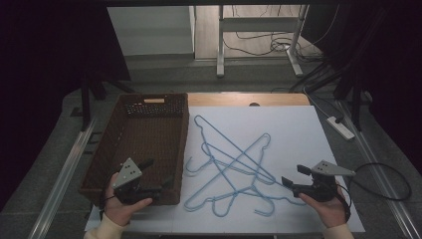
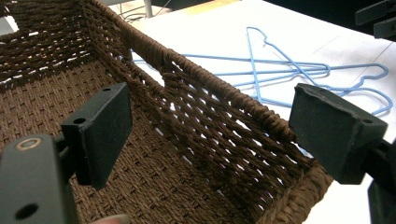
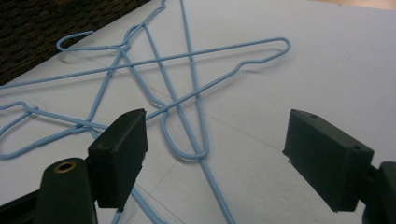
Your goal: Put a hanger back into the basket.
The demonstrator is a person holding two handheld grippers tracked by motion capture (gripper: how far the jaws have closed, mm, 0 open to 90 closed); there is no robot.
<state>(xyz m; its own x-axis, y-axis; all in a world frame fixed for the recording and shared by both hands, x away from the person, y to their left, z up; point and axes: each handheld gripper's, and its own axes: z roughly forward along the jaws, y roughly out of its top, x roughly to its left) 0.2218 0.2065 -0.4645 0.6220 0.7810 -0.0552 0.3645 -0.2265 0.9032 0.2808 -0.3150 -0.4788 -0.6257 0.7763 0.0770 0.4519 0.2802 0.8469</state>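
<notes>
Table (image 1: 318,149) white-topped, grey floor, dark room; both hand-held grippers (image 1: 158,177) (image 1: 290,175) wide, empty.

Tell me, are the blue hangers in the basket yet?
Not yet. The brown basket looks empty, and all the blue hangers lie tangled on the white sheet. The right gripper is open at the pile; the left gripper is open over the basket. Everything is left.

Blue hangers (image 1: 234,164), brown woven basket (image 1: 149,130)
</notes>
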